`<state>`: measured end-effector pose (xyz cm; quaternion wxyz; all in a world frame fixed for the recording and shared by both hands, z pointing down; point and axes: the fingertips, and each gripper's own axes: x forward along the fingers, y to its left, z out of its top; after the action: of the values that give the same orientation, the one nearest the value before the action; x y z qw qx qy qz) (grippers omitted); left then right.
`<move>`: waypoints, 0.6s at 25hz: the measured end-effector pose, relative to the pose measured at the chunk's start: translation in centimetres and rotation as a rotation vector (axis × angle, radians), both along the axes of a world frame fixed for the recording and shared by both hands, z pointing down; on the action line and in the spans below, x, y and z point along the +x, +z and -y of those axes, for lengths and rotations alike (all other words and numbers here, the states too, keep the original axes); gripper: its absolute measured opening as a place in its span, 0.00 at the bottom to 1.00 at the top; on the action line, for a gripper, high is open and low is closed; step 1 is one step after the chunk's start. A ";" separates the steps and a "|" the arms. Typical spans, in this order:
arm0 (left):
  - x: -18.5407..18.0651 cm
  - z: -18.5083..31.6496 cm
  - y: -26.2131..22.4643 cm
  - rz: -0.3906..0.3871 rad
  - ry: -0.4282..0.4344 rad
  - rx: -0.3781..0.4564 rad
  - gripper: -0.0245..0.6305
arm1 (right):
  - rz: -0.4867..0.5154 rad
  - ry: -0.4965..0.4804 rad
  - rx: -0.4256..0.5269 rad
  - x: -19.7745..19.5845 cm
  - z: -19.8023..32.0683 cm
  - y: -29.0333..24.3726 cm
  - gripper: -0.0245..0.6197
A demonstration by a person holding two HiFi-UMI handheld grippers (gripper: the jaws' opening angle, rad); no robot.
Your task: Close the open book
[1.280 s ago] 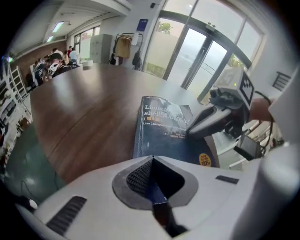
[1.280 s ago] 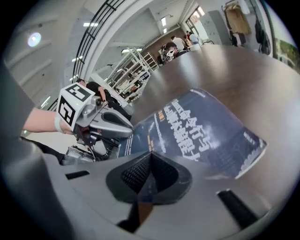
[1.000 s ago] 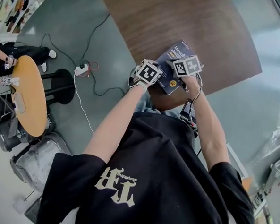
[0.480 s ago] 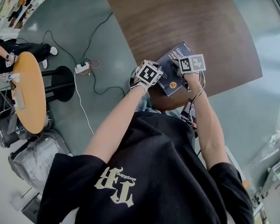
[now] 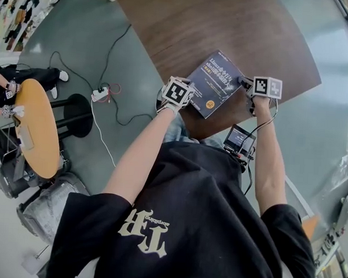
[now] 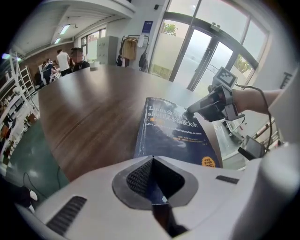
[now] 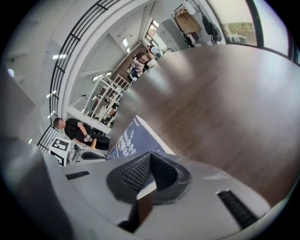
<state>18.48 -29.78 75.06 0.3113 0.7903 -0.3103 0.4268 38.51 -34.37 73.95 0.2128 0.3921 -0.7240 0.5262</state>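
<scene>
Since the dark wooden worktop (image 5: 228, 21) carries only one thing, the eye goes straight to the book (image 5: 215, 82). It lies near the rounded near edge with its dark blue front cover up and its pages together. No leaf stands up in any view, so I judge the closing itself as good as done, and the step in hand is letting go and drawing clear.

The left tool (image 6: 153, 161) sits at the book's near corner with its jaws drawn tight together. Blue cover shows in the slit between them, but I cannot tell whether they nip the cover's edge or merely rest beside it. The right tool (image 7: 151, 157) is at the book's far right corner, just off the cover, and its jaws are narrow too. Through them show the white page edge and bare wood, with nothing plainly held.

The next move calls for little: ease the left tool away without dragging the cover up, and check that the cover stays flat.
</scene>
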 end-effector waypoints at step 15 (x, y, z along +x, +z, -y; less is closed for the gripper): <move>1.7 0.9 -1.8 -0.207 -0.145 -0.094 0.05 | 0.137 0.129 0.075 0.6 -1.2 -4.2 0.02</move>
<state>20.19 -30.73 73.24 0.4082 0.7902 -0.3127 0.3334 39.09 -33.20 69.78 0.1135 0.4088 -0.7293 0.5368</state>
